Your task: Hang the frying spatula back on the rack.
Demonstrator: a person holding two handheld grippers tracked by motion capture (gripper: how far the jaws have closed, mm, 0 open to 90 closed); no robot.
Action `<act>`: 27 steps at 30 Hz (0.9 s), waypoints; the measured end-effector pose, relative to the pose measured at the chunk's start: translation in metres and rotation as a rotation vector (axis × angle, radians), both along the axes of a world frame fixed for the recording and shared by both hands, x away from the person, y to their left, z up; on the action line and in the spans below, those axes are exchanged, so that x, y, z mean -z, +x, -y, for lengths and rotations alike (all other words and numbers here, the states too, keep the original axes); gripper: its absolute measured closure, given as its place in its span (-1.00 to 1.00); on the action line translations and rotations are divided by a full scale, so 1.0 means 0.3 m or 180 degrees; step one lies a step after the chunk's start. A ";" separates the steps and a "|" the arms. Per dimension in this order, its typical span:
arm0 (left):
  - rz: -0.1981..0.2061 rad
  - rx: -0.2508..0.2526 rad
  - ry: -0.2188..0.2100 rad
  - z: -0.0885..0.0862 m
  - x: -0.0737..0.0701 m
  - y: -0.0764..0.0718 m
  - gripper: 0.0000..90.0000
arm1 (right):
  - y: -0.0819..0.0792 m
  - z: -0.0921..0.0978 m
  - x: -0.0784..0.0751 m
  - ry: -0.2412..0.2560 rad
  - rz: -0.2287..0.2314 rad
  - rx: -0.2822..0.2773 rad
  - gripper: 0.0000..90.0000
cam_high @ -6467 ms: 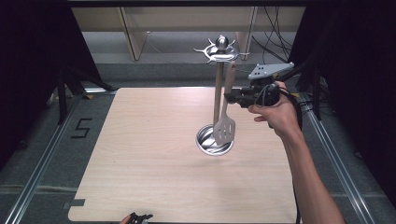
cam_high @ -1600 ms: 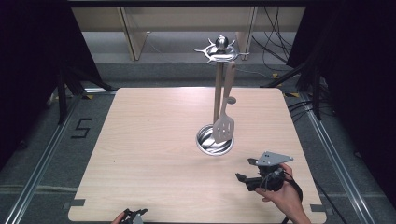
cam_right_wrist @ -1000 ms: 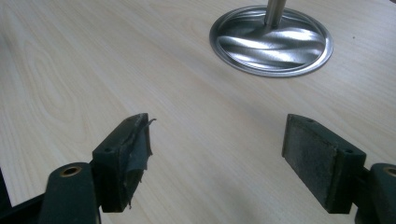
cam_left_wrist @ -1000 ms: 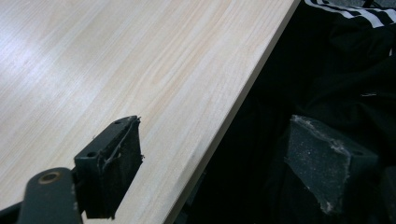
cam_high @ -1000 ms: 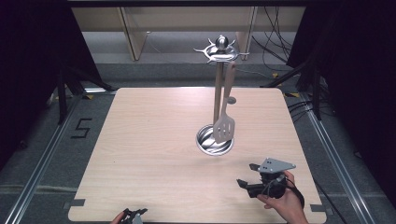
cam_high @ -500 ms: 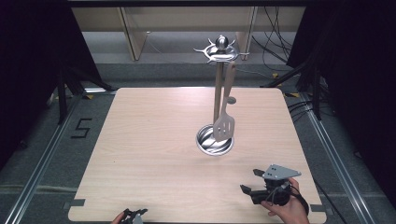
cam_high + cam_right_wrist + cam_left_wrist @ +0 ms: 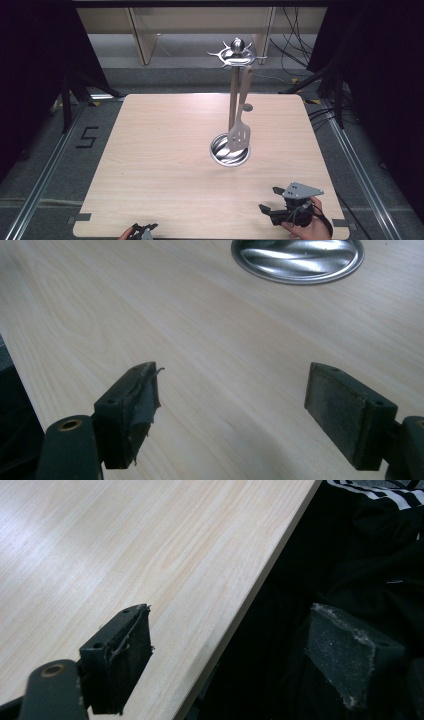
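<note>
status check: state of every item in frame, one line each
spatula: hanging upright from the rack's top ring, blade just above the base
utensil rack: upright, base on the table
table: bare apart from the rack
left gripper: open, nothing held, at the table's near edge
right gripper: open, nothing held, low over the table

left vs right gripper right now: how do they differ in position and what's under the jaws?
The right gripper sits fully over the table at its near right corner; the left gripper just pokes in at the near edge. The right gripper's jaws both hang over wood, facing the rack's round steel base; the left gripper's jaws straddle the table edge, one over wood, one off it. Both are open and empty.
</note>
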State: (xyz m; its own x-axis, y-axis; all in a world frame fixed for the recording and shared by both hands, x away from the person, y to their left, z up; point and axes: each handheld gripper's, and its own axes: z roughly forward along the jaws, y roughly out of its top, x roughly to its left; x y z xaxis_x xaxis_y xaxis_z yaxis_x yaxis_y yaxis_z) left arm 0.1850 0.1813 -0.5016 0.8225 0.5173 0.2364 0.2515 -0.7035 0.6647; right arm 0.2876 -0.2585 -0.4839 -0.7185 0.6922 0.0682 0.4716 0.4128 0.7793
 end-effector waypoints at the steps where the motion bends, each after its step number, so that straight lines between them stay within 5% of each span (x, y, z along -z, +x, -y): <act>1: -0.0002 -0.0003 -0.0003 0.000 0.000 0.000 -0.61 | -0.001 0.001 0.003 -0.0019 -0.0012 -0.0004 -0.50; 4: 0.0001 -0.0003 0.0002 0.000 -0.001 0.000 -0.61 | -0.007 0.002 0.009 -0.0024 0.0000 -0.0006 -0.51; 6: 0.0002 -0.0002 0.0009 0.000 0.000 -0.001 -0.61 | -0.020 0.001 0.009 0.0005 -0.0119 0.0037 -0.51; 9: 0.0015 -0.0007 0.0015 -0.001 -0.001 0.000 -0.61 | -0.026 0.012 0.012 0.0009 -0.0002 0.0021 -0.51; 16: -0.0005 0.0003 -0.0071 0.003 0.002 -0.003 -0.61 | -0.054 0.035 0.023 0.0017 -0.0030 0.0055 -0.51; 27: 0.0012 0.0003 0.0014 0.003 -0.001 -0.002 -0.61 | -0.062 0.035 0.032 -0.0030 -0.0077 -0.0014 -0.50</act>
